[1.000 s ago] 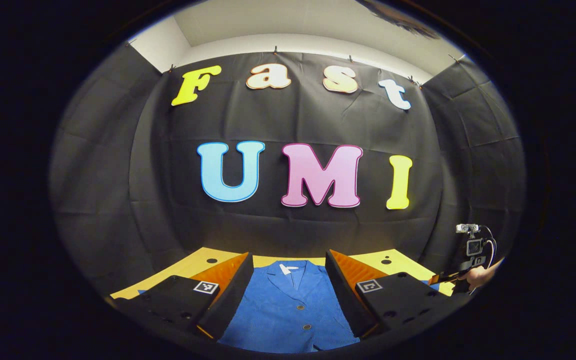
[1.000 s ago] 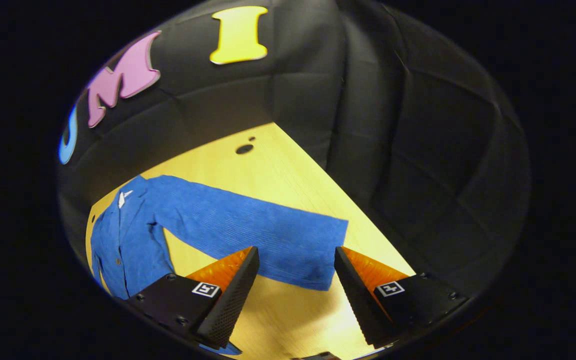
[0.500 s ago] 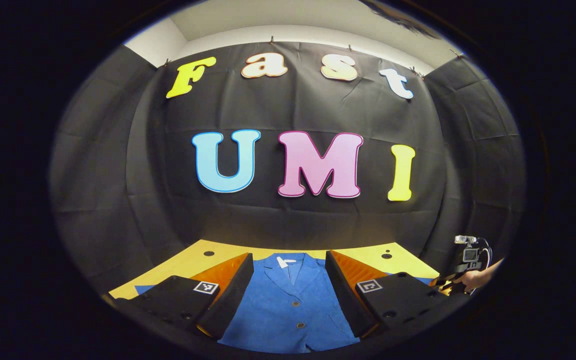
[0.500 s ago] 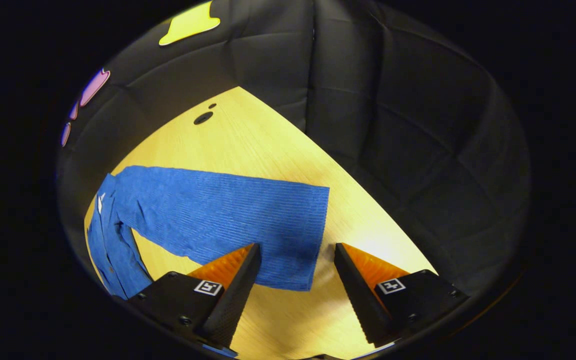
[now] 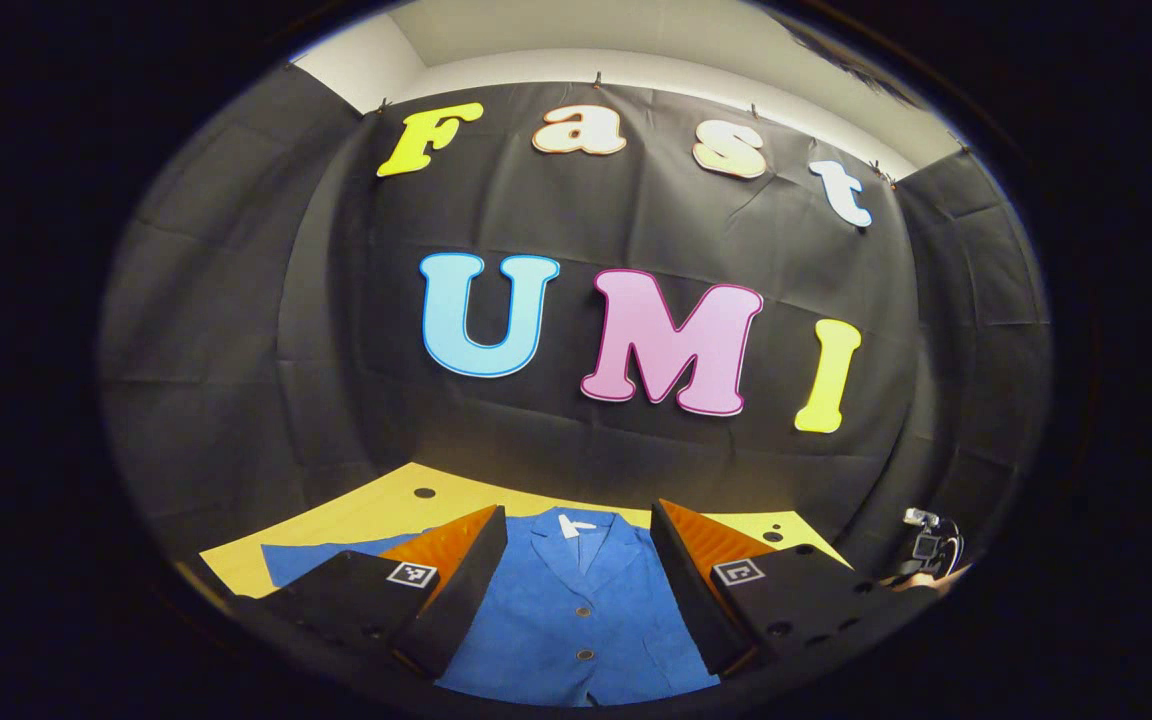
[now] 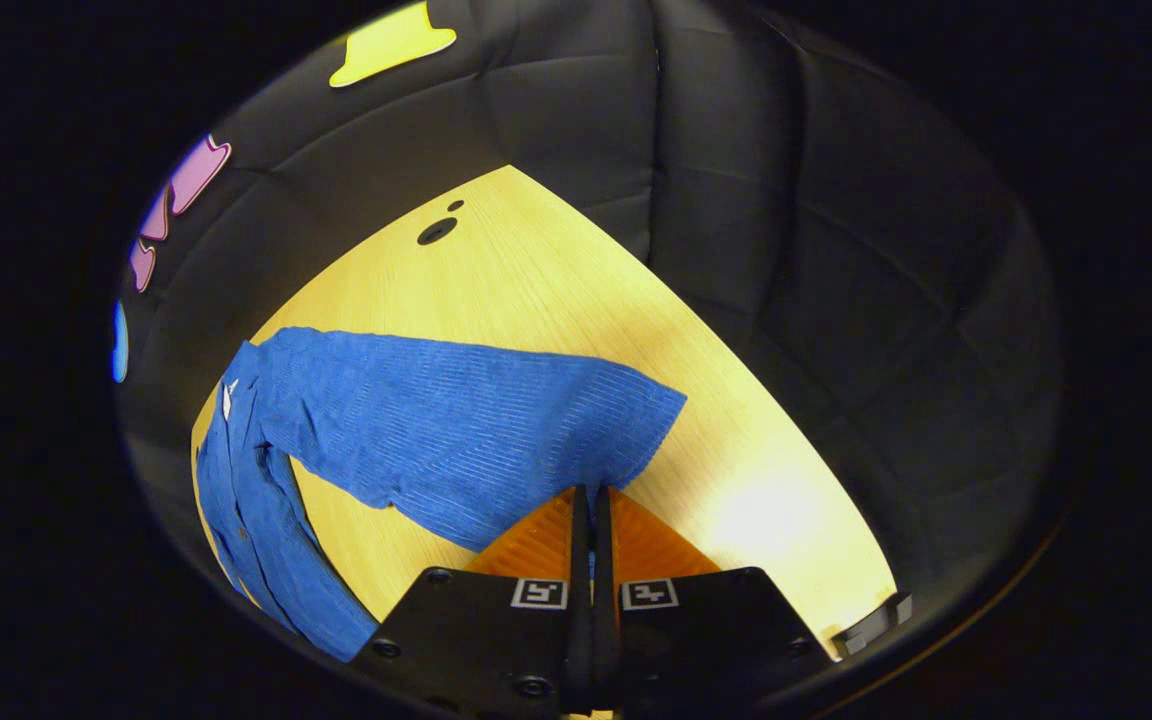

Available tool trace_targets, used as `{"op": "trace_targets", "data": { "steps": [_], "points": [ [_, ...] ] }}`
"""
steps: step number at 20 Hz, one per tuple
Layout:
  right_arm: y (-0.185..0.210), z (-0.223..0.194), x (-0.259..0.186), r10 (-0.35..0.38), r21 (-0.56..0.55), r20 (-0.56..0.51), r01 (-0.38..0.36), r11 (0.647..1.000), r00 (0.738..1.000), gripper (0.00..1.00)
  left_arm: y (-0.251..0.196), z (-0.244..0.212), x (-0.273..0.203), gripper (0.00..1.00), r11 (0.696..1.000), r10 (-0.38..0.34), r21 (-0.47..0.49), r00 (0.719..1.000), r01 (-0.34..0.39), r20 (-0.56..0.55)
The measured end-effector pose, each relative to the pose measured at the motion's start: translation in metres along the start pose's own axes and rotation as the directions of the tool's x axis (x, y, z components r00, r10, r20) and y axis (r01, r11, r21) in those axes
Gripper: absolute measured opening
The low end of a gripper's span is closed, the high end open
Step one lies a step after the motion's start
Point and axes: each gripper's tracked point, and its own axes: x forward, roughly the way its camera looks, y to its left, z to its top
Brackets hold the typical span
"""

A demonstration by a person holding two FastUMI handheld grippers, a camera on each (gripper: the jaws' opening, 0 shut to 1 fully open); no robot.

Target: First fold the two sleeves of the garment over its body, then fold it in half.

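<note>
right gripper (image 6: pixel 592 500) fingers closed together on cuff edge of blue garment's sleeve (image 6: pixel 456 430). left gripper (image 5: pixel 576 590) fingers spread wide, empty, above garment (image 5: pixel 576 610) on counter (image 5: pixel 356 515).

Both grippers, left (image 5: pixel 576 560) and right (image 6: pixel 591 500), have black bodies with screws, square markers and ribbed orange fingers (image 6: pixel 536 545).

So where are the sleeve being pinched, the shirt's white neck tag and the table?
sleeve (image 6: pixel 476 440): right gripper view, middle of the blue cloth.
white neck tag (image 5: pixel 572 525): left gripper view, at the collar.
table (image 6: pixel 536 290): right gripper view, bare yellow wood.
</note>
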Motion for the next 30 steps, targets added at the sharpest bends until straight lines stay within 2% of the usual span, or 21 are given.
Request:
{"op": "trace_targets", "data": {
  "steps": [5,8,11,14,16,18,23,26,28,30],
  "points": [
    [0.065,0.079,-0.029,0.090,-0.066,0.129,-0.082,0.994,0.988,0.05,0.020,-0.006,-0.007,0.82,0.999,0.033,-0.009,0.999,-0.034,-0.030],
    [0.129,0.101,-0.038,0.168,-0.140,0.151,-0.147,0.979,0.974,0.05,0.034,-0.003,-0.012,0.83,0.998,0.057,-0.002,0.998,-0.057,-0.023],
    [0.196,0.101,-0.051,0.248,-0.186,0.142,-0.220,0.958,0.958,0.05,0.053,0.000,-0.019,0.82,0.997,0.081,0.005,0.997,-0.081,-0.018],
    [0.272,0.081,-0.070,0.359,-0.240,0.108,-0.326,0.915,0.927,0.05,0.079,-0.001,-0.030,0.82,0.994,0.113,-0.007,0.993,-0.113,-0.018],
    [0.330,0.059,-0.083,0.476,-0.272,0.067,-0.443,0.854,0.877,0.05,0.098,-0.003,-0.038,0.82,0.990,0.138,-0.022,0.990,-0.138,-0.023],
    [0.385,0.032,-0.097,0.557,-0.303,0.020,-0.526,0.795,0.830,0.05,0.119,-0.011,-0.048,0.82,0.985,0.166,-0.041,0.985,-0.167,-0.036],
    [0.503,-0.050,-0.110,0.663,-0.320,-0.102,-0.655,0.684,0.742,0.04,0.169,-0.032,-0.071,0.83,0.965,0.239,-0.086,0.967,-0.247,-0.087],
    [0.547,-0.098,-0.106,0.689,-0.281,-0.174,-0.706,0.650,0.703,0.04,0.194,-0.045,-0.077,0.81,0.953,0.270,-0.107,0.956,-0.282,-0.119],
    [0.572,-0.125,-0.102,0.705,-0.224,-0.210,-0.735,0.640,0.678,0.04,0.206,-0.051,-0.077,0.82,0.949,0.278,-0.118,0.951,-0.293,-0.133],
    [0.578,-0.140,-0.093,0.695,-0.193,-0.214,-0.727,0.659,0.687,0.04,0.212,-0.055,-0.075,0.82,0.949,0.277,-0.117,0.951,-0.294,-0.140]
  ]
}}
